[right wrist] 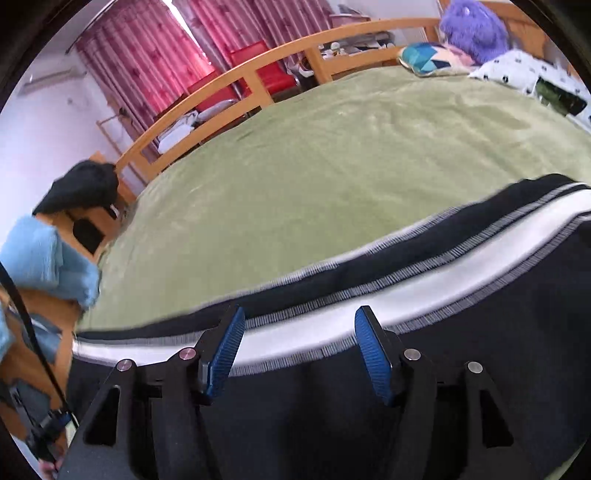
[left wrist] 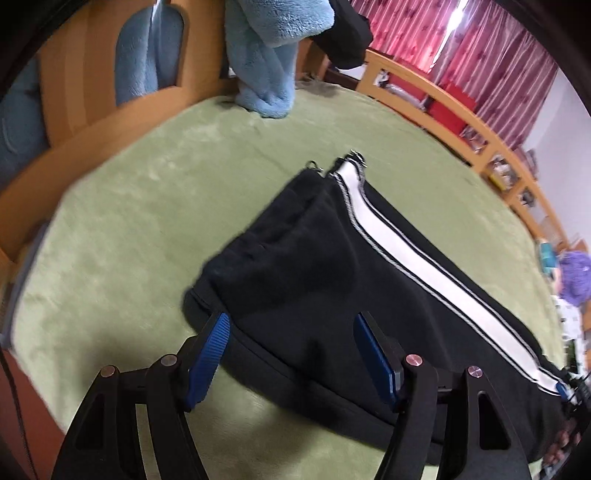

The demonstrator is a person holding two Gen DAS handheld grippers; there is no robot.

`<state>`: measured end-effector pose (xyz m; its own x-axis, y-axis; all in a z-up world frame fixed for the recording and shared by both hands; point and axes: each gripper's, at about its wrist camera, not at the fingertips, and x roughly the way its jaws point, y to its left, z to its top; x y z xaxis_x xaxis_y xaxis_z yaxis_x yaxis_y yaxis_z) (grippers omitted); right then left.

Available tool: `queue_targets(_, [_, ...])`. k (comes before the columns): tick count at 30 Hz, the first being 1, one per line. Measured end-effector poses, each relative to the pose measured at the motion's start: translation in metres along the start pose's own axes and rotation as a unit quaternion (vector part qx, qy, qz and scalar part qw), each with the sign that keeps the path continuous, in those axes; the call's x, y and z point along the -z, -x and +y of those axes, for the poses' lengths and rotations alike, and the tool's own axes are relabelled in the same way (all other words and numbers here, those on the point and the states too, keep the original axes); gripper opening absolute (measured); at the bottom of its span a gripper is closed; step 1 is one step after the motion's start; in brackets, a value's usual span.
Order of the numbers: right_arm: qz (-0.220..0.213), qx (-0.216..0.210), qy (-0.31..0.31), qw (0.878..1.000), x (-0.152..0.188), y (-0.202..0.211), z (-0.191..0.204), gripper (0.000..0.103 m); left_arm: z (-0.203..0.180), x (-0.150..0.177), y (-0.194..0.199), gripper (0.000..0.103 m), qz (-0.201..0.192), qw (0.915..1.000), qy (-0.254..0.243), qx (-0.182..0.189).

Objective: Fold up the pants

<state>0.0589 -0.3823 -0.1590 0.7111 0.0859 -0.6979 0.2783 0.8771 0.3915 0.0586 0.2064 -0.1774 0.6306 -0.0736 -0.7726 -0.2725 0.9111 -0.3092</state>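
Note:
Black pants (left wrist: 303, 266) with a white side stripe (left wrist: 406, 251) lie flat on the green bed cover (left wrist: 147, 206), folded lengthwise. My left gripper (left wrist: 291, 321) hovers over their near edge, its blue pads (left wrist: 210, 354) wide apart and gripping nothing. In the right wrist view the pants (right wrist: 480, 314) fill the lower half, the stripe (right wrist: 424, 280) running across. My right gripper (right wrist: 300, 314) sits right over that stripe, jaws open, with fabric below them but none pinched.
A light blue fleece blanket (left wrist: 266, 55) and a black garment (left wrist: 347, 33) hang on the wooden bed frame (left wrist: 443, 99). A purple plush toy (right wrist: 472, 29), a patterned cushion (right wrist: 428, 59) and a spotted pillow (right wrist: 517, 70) sit at the head of the bed. Red curtains (right wrist: 147, 48) hang beyond.

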Motion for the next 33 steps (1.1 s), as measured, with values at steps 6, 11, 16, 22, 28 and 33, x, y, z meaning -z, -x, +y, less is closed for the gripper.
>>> queue_targets(6, [0.022, 0.037, -0.005, 0.999, 0.035, 0.033, -0.015, 0.061, 0.021, -0.006, -0.033, 0.066, 0.016, 0.9975, 0.065, 0.023])
queue_targets(11, [0.045, 0.068, -0.042, 0.996, 0.058, 0.050, -0.037, 0.061, 0.032, -0.012, -0.047, 0.056, 0.006, 0.9948, 0.101, 0.009])
queue_targets(16, [0.047, 0.085, -0.057, 0.994, 0.066, 0.054, -0.040, 0.061, 0.043, -0.026, -0.048, 0.006, 0.011, 0.9904, 0.129, 0.048])
queue_targets(22, [0.036, 0.070, -0.043, 0.996, 0.064, 0.054, -0.027, 0.061, 0.044, -0.025, -0.006, 0.006, -0.025, 0.9930, 0.096, 0.064])
queue_targets(28, [0.032, 0.064, -0.034, 0.997, 0.071, 0.061, -0.024, 0.061, 0.058, -0.024, 0.014, 0.006, -0.030, 0.9906, 0.110, 0.076])
queue_targets(33, [0.029, 0.077, -0.046, 0.996, 0.076, 0.075, -0.043, 0.061, 0.060, -0.032, 0.018, 0.006, -0.024, 0.9895, 0.117, 0.082])
